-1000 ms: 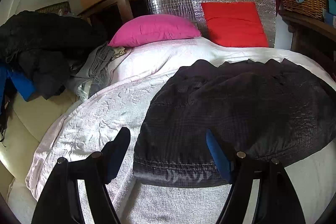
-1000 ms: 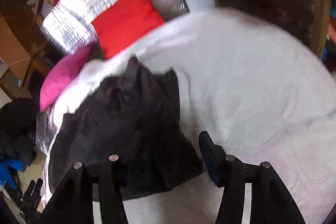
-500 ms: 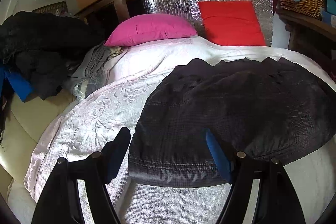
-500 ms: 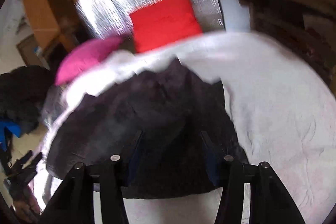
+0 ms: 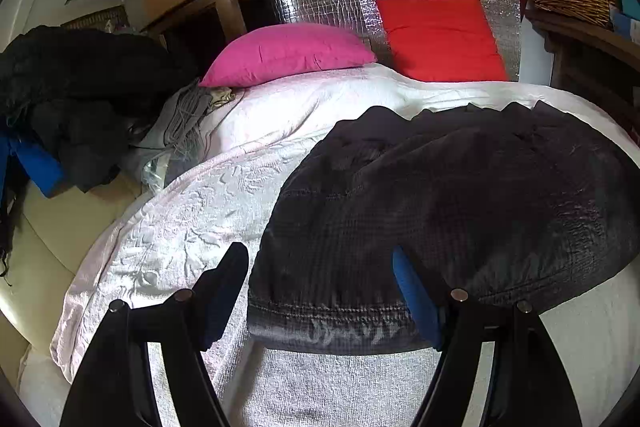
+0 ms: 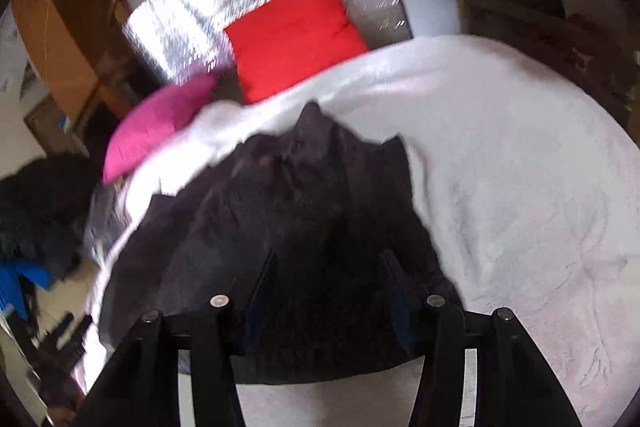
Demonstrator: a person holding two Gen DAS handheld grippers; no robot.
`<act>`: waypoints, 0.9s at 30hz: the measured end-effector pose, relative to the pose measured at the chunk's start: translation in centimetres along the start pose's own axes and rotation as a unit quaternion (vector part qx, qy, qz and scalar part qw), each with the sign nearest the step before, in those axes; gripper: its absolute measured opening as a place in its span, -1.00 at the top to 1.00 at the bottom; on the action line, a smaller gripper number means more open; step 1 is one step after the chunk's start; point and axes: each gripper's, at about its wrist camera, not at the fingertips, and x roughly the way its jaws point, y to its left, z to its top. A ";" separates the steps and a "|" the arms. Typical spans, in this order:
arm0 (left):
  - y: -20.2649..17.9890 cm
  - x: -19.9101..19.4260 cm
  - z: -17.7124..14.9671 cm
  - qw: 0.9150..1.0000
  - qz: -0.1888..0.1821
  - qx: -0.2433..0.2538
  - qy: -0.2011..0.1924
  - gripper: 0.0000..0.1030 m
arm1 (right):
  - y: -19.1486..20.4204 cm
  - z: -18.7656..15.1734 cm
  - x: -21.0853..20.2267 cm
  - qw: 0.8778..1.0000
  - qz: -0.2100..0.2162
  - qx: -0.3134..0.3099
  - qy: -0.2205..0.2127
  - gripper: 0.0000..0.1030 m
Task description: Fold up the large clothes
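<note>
The dark quilted jacket (image 5: 440, 211) on the white bedspread (image 5: 192, 227) is best pinched at its hem; the left gripper (image 5: 320, 291) is held apart, and whether the right gripper (image 6: 328, 291) grips cannot be told.

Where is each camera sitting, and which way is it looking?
Left wrist: sits on the left gripper, looking forward and down over the dark jacket on the white bedspread; only its own fingers show.
Right wrist: sits on the right gripper, looking down over the same jacket's other end, blurred; only its fingers show.
Shared: jacket, bedspread, pink pillow, red cushion.
</note>
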 end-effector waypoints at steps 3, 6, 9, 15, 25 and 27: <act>-0.2 0.0 0.0 1.000 0.001 0.003 0.001 -0.46 | -0.5 0.4 -0.7 1.000 0.010 0.012 -0.012 -0.09; -0.5 0.1 0.0 1.000 0.000 0.007 0.001 -0.46 | -0.6 0.0 0.3 1.000 -0.004 0.008 0.011 -0.09; -0.5 0.2 -0.1 1.000 -0.001 0.006 0.003 -0.46 | -0.9 -0.6 2.4 0.998 -0.031 0.004 0.057 -0.09; -0.2 0.9 -0.1 1.000 0.000 0.002 0.010 -0.46 | -0.4 -0.6 2.4 0.998 -0.040 -0.006 0.055 -0.11; 0.0 1.9 0.4 1.000 -0.006 -0.004 0.015 -0.46 | 0.5 0.6 0.5 1.000 0.013 0.012 0.004 -0.11; 0.6 2.7 1.3 1.000 -0.016 -0.017 0.017 -0.46 | 0.8 1.2 0.3 0.998 0.051 0.027 -0.004 -0.11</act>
